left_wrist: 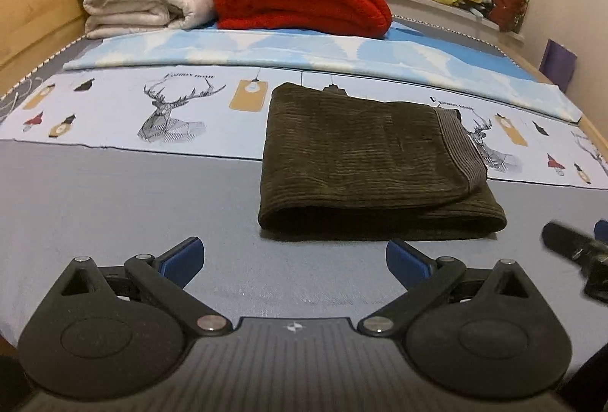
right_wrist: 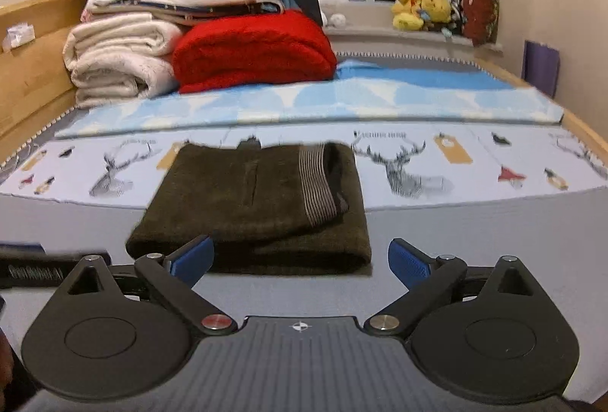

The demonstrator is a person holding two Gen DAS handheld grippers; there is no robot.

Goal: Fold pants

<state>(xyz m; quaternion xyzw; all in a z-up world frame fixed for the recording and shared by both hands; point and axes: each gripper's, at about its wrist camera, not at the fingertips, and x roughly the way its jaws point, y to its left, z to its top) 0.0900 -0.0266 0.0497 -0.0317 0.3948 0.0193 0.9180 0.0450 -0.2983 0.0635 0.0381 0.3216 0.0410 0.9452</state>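
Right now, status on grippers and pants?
Left hand-held gripper open, empty. Right hand-held gripper open, empty. Pants folded flat on bed, untouched. Nothing in the way.

Folded dark pants [right_wrist: 258, 206] lying on the bed [right_wrist: 456, 241], striped waistband on top. Right gripper [right_wrist: 300, 260] spread wide, holding nothing, just before the pants. Red blanket [right_wrist: 254, 51] stacked behind.
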